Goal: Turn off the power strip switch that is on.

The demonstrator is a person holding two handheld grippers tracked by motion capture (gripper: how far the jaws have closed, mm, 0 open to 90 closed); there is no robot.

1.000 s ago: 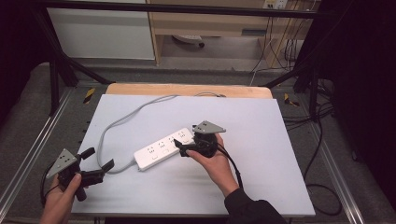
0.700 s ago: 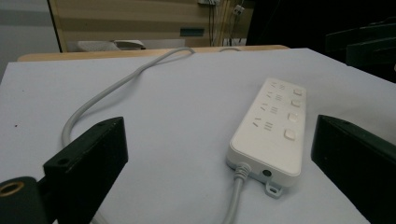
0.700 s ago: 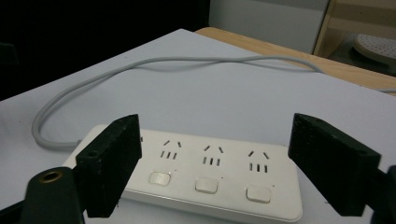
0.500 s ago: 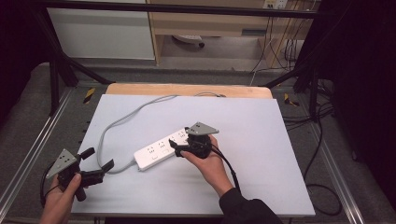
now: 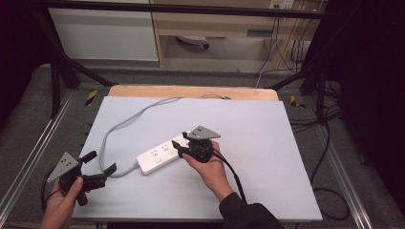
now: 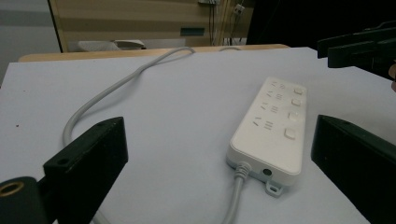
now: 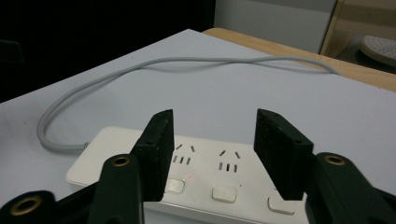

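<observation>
A white power strip point(image 5: 160, 155) lies on the white table top point(image 5: 277, 143), and its grey cable point(image 5: 125, 121) loops to the far edge. My right gripper point(image 5: 180, 148) hangs over the strip's right end. In the right gripper view its jaws point(image 7: 217, 149) stand part open above the strip's socket face point(image 7: 205, 161), with no pad pressing on it; they have just been closing. My left gripper point(image 5: 99, 162) rests at the near left corner, wide open, with nothing in it. In the left gripper view the strip point(image 6: 273, 126) lies ahead and the cable point(image 6: 116, 88) curves away.
A wooden strip point(image 5: 191, 91) borders the table's far edge. Metal rails point(image 5: 28, 167) run along both sides. Shelving and hanging cables point(image 5: 286, 43) stand beyond the table. The right gripper's own cable point(image 5: 234, 176) trails toward the person's sleeve.
The right gripper has shifted slightly left over the strip's end and its jaws have narrowed. The left gripper has stayed where it was.
</observation>
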